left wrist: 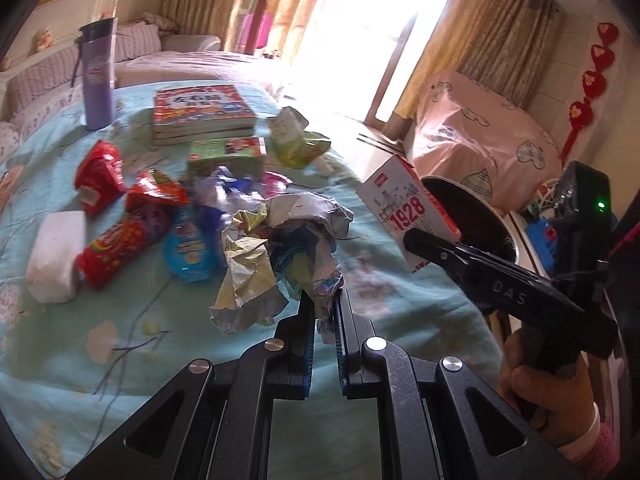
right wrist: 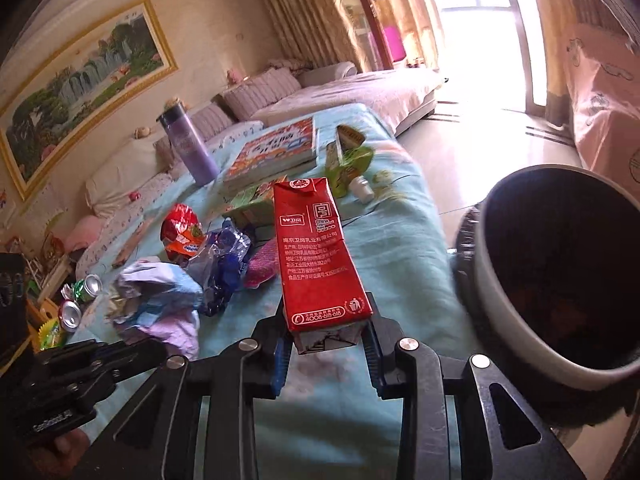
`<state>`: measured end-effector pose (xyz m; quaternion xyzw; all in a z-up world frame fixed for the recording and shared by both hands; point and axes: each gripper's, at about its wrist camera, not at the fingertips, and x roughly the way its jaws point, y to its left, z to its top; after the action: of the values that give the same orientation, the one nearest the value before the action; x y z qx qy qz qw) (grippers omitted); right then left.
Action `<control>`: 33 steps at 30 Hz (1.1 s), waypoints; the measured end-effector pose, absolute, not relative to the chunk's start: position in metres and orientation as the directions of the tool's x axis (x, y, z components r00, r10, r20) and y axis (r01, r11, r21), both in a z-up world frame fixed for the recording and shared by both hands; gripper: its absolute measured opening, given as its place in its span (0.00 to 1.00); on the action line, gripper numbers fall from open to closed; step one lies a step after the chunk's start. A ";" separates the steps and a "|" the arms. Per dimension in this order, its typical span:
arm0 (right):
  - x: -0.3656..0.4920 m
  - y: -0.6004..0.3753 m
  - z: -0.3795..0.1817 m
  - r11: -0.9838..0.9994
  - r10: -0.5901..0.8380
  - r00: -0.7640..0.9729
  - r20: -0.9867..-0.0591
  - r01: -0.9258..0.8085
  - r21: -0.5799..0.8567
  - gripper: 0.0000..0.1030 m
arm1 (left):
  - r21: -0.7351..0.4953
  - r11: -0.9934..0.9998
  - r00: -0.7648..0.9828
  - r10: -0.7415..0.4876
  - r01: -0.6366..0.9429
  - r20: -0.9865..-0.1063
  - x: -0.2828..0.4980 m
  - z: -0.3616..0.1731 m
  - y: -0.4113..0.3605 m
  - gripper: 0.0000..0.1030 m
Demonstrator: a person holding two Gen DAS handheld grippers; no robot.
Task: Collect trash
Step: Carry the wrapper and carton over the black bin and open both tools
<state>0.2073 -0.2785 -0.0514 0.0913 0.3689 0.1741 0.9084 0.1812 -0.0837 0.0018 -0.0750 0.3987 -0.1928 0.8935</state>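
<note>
My left gripper [left wrist: 325, 312] is shut on a crumpled ball of paper and foil wrapper [left wrist: 280, 248], held above the light blue tablecloth [left wrist: 120, 340]. My right gripper [right wrist: 326, 320] is shut on a red milk carton [right wrist: 316, 248], held upright beside the round white trash bin [right wrist: 560, 280] at the table's right edge. In the left wrist view the carton [left wrist: 408, 208] shows its white side marked 1928, in front of the bin [left wrist: 480, 216]. More trash lies on the table: red snack wrappers [left wrist: 100, 176], a blue pouch [left wrist: 188, 248], crushed plastic [right wrist: 224, 264].
A purple bottle [left wrist: 98, 76], stacked books [left wrist: 202, 112], a green box [left wrist: 228, 152], a green juice pouch [left wrist: 296, 140] and a white foam block [left wrist: 56, 256] sit on the table. Crushed cans [right wrist: 80, 300] lie at the left. A sofa stands behind, a pink-covered object at the right.
</note>
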 end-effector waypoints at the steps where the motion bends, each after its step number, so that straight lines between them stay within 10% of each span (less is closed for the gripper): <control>1: 0.202 -0.287 -0.048 0.924 0.379 0.678 -0.631 -0.237 0.300 0.31 | -0.285 0.912 0.605 -0.410 0.296 -0.683 0.182 0.003 -0.089 0.08; 33: 0.190 -0.428 -0.030 0.959 0.159 0.755 -0.636 0.035 0.281 0.31 | -0.247 0.814 0.490 -0.527 0.525 -0.695 0.280 0.008 -0.248 0.08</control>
<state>0.1900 -0.4276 -0.0300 0.1390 0.3480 0.0335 0.9265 0.2801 -0.2476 0.0077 -0.0011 0.4028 -0.3047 0.8631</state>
